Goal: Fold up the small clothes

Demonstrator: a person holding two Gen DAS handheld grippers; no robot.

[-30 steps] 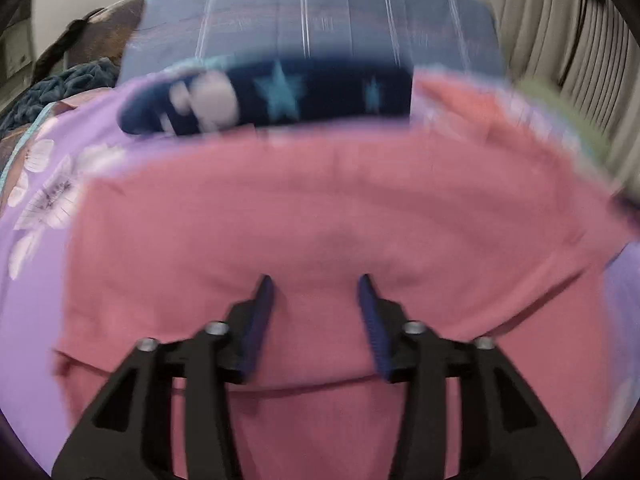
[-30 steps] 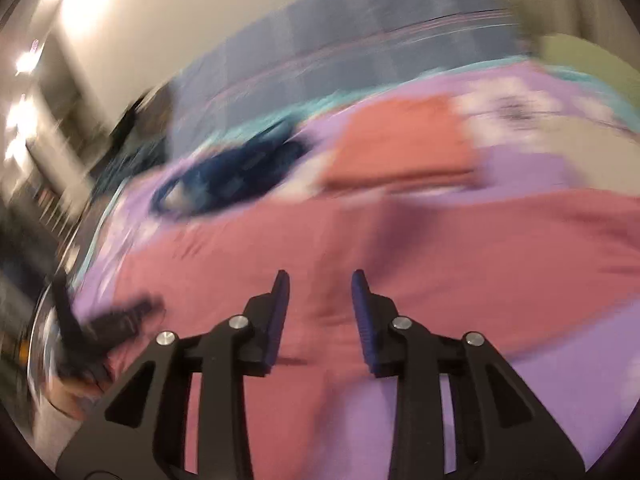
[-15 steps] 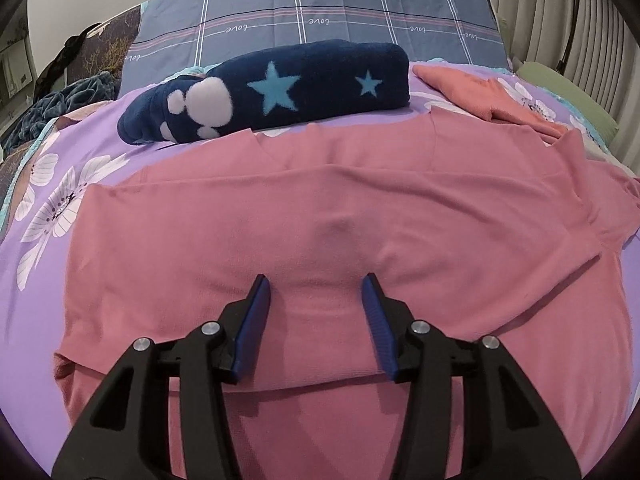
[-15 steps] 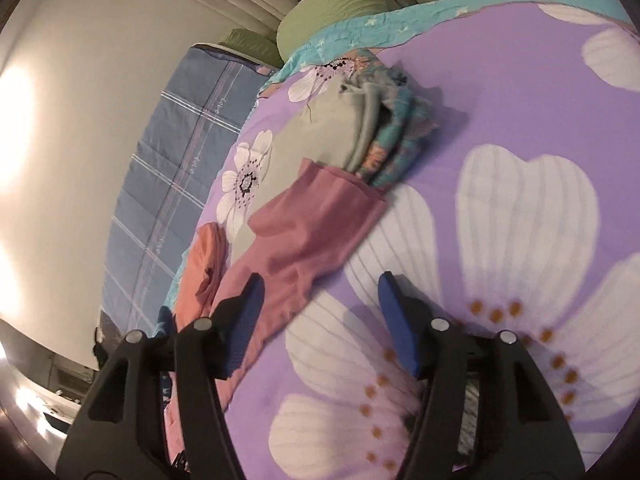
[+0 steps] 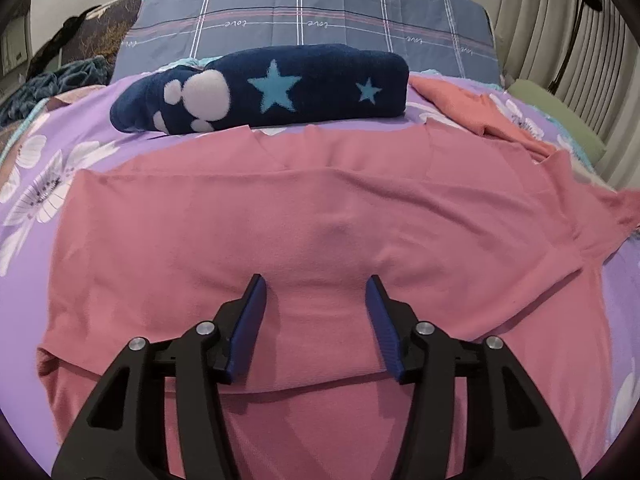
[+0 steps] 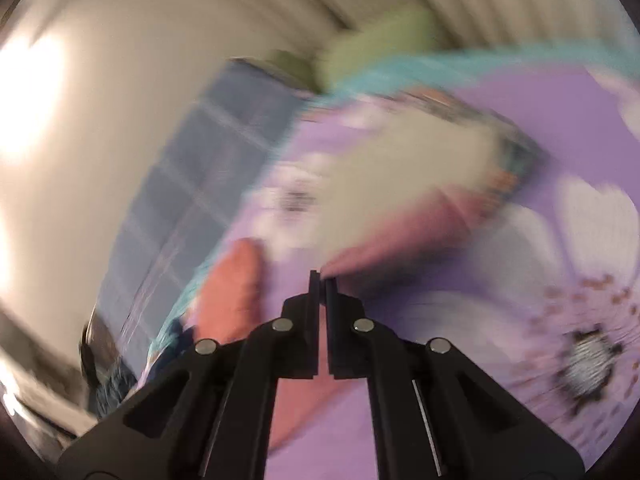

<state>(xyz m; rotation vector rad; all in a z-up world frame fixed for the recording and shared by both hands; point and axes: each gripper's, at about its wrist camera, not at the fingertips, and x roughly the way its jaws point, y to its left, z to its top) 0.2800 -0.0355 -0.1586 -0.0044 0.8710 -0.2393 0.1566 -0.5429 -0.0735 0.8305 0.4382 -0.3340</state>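
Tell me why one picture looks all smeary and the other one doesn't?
Right wrist view: everything is streaked with motion blur, only the shut right gripper looks sharp. Left wrist view: crisp pink shirt and starry blanket, though the fisheye lens bends the edges.

Home bedroom, bed (image 5: pixel 80 152) with purple floral sheet (white flowers), checked pillow (image 5: pixel 320 12), curtains (image 5: pixel 560 20)

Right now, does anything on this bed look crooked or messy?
Only slightly: the pink shirt lies mostly flat, but its right sleeve is rumpled and skewed at the edge. The navy star blanket sits neatly folded.
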